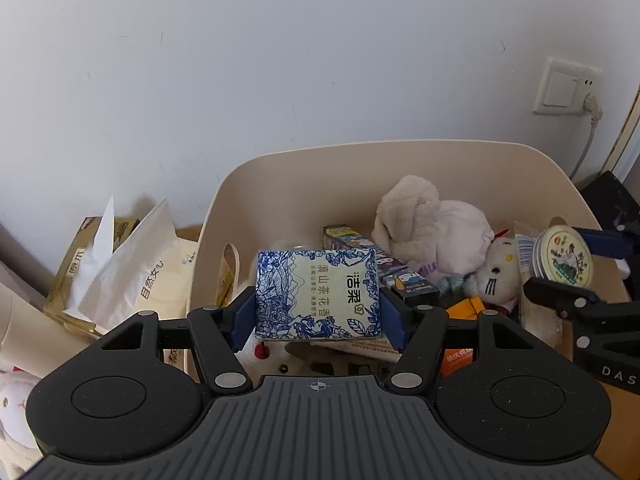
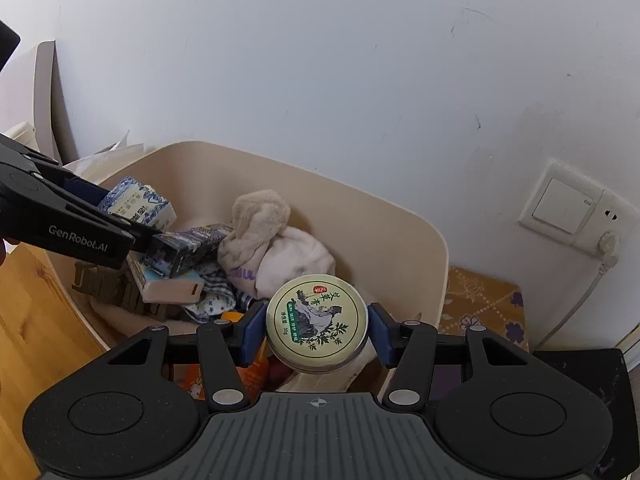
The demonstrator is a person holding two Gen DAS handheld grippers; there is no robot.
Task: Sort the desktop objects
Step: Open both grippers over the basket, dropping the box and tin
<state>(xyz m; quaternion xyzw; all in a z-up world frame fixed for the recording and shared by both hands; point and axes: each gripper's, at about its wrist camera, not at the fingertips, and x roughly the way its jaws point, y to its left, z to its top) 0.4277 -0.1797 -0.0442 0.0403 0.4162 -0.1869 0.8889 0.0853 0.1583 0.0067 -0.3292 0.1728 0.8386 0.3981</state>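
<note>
A: What is the left tool (image 1: 318, 312) carrying?

B: Its blue pads press both sides of a blue-and-white tissue pack (image 1: 318, 294), held above the beige bin (image 1: 360, 160), toward the bin's left wall.

A: And the right tool (image 2: 316, 334)?

B: It grips a round tin (image 2: 316, 322) with a green plant print on the lid, pads against the tin's rim, over the near right part of the bin.

A: What lies inside the bin?

B: A white plush rabbit (image 1: 428, 224) leans near the back wall, a small white cat plush (image 1: 496, 276) just beside it on the right, and a dark printed carton (image 1: 384, 264) lies slanted in front of the rabbit. An orange packet (image 2: 252, 364) shows low down under the tin.

A: Anything outside the bin?

B: An opened tissue packet (image 1: 132, 268) with a sheet sticking up sits against the bin's left wall. A wall socket (image 2: 576, 216) with a plug in it is to the right.
</note>
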